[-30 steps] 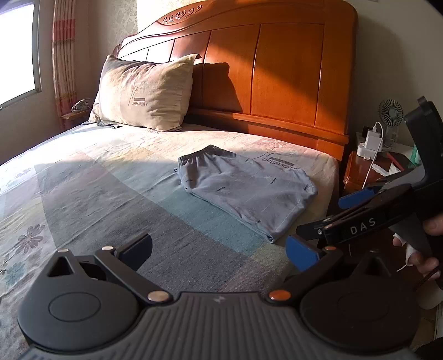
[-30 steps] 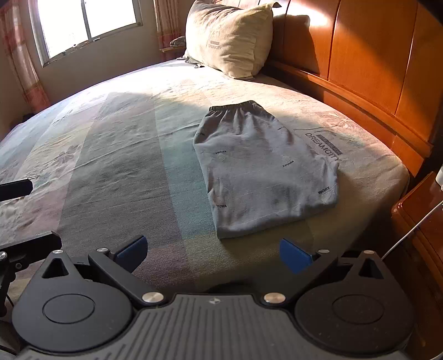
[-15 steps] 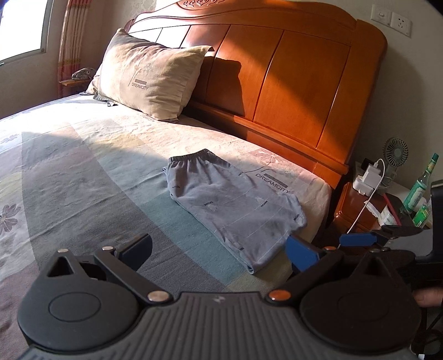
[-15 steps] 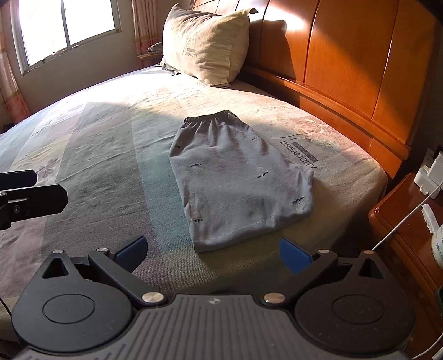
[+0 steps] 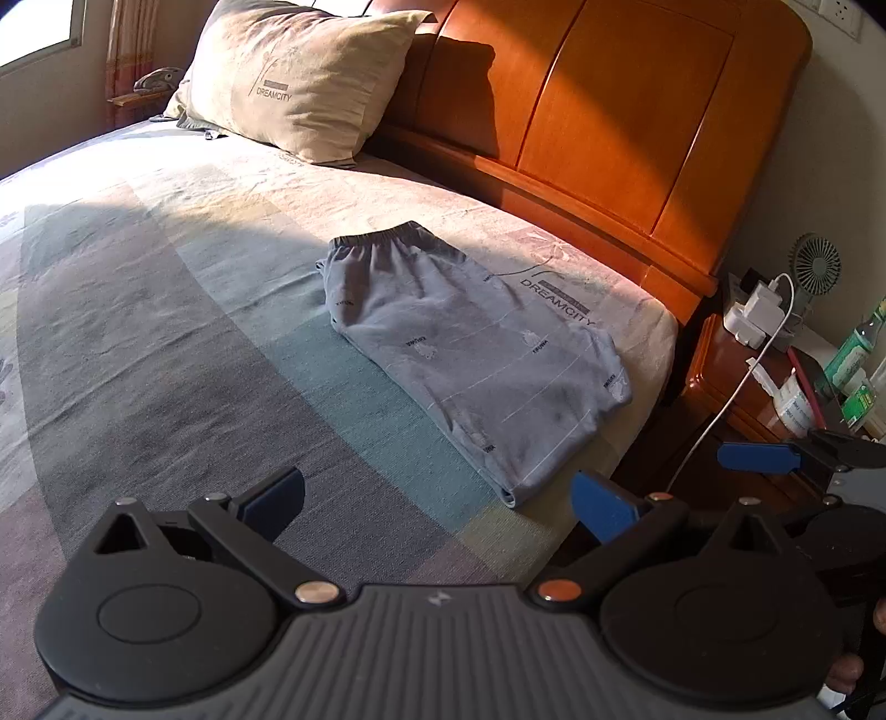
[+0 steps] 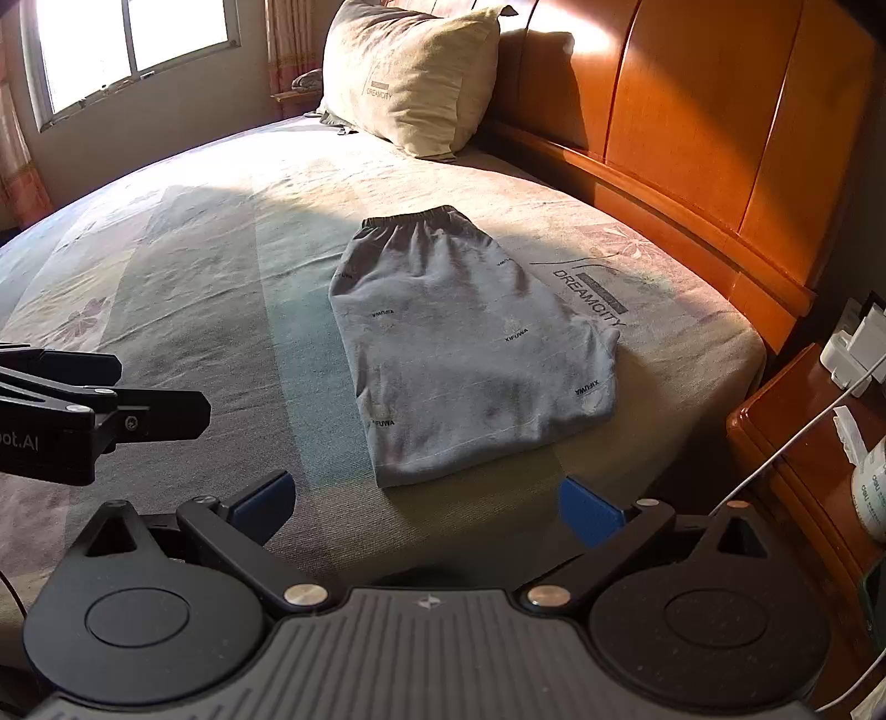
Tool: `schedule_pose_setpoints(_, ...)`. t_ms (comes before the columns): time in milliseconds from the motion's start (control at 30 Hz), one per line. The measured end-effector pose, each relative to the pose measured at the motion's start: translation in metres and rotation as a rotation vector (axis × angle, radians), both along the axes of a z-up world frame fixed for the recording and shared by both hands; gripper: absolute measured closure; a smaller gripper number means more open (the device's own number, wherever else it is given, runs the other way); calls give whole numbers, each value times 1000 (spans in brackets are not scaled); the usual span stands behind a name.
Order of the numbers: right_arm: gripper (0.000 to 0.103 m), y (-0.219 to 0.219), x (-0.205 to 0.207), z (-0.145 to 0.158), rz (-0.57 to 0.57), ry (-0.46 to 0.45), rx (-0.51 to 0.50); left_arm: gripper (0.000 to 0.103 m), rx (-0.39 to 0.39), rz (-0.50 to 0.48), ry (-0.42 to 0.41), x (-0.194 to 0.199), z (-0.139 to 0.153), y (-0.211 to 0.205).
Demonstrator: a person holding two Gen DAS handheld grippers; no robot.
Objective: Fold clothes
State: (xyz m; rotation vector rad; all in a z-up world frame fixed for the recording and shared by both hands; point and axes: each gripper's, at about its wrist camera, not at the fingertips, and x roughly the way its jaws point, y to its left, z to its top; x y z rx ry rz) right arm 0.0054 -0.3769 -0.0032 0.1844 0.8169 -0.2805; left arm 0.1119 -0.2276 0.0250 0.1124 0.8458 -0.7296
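Grey-blue shorts (image 5: 470, 354) (image 6: 470, 343) lie flat on the bed, folded in half lengthwise, with the elastic waistband at the far end and the hems toward me. My left gripper (image 5: 437, 501) is open and empty, hovering short of the near hem. My right gripper (image 6: 423, 504) is also open and empty, just before the near hem. The right gripper's blue fingers (image 5: 758, 457) show at the right edge of the left wrist view. The left gripper's black fingers (image 6: 138, 412) reach in from the left of the right wrist view.
The bed (image 5: 166, 343) has a striped, flowered sheet and a wooden headboard (image 5: 609, 122). A beige pillow (image 5: 299, 77) leans on it. A nightstand (image 5: 775, 399) at the right holds a charger, cable, small fan and bottles. A window (image 6: 127, 44) is at the far left.
Both grippers have moved forward and closer to the shorts, which look larger now. The left view has swung right, and the left gripper reaches further into the right view. The shorts have not moved.
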Motion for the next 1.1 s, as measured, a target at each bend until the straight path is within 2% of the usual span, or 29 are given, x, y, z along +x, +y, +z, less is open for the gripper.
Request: schedule_pose_setpoints(1100, 0, -2, 8, -8, 9, 21, 16, 1, 43, -27, -6, 2, -6, -12)
